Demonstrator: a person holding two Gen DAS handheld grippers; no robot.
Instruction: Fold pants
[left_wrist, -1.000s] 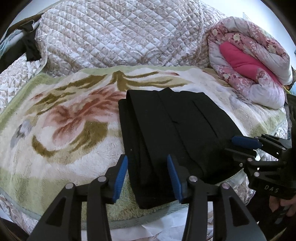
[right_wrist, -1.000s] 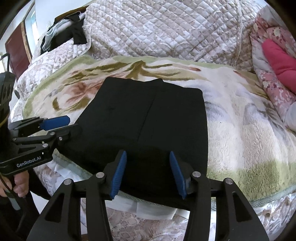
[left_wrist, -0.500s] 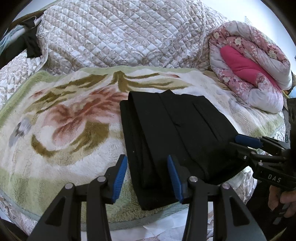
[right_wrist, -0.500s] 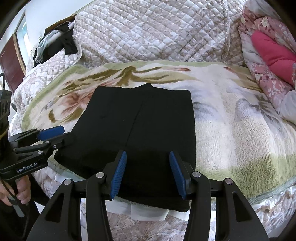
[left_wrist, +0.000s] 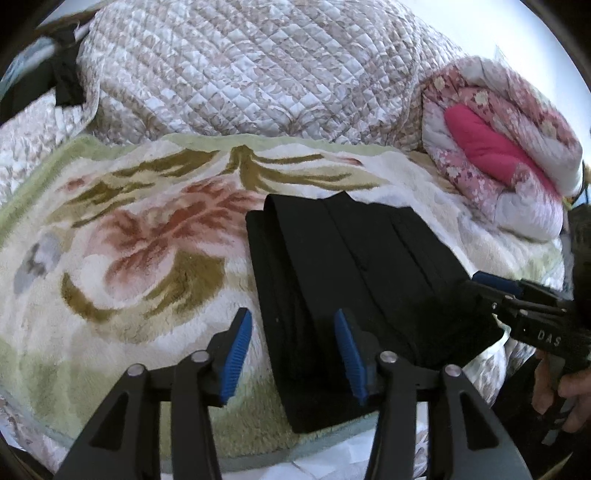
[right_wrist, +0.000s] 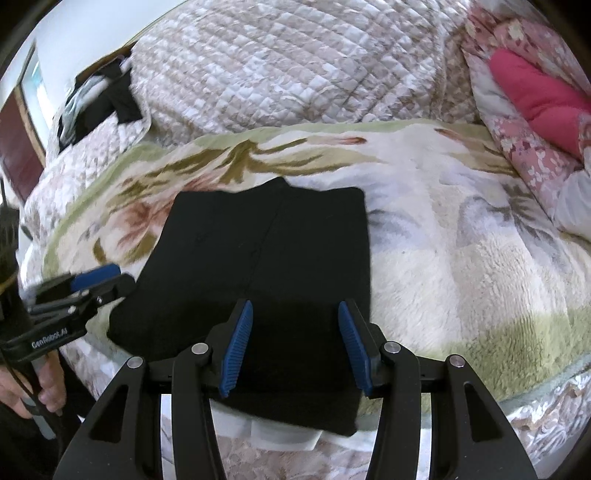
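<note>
The black pants (right_wrist: 266, 280) are lying folded on the floral blanket (right_wrist: 461, 280); the left gripper (left_wrist: 291, 354) and right gripper (right_wrist: 295, 347) are hovering wide open, gripping nothing, risking snagging one layer and undoing the stack

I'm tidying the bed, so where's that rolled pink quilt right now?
The rolled pink quilt sits at the upper right in both wrist views, on the far right of the floral blanket, beyond the folded black pants.

The black pants (left_wrist: 354, 280) lay folded into a flat, layered rectangle on the flowered blanket (left_wrist: 129, 258), their near end at the bed's edge.
</note>
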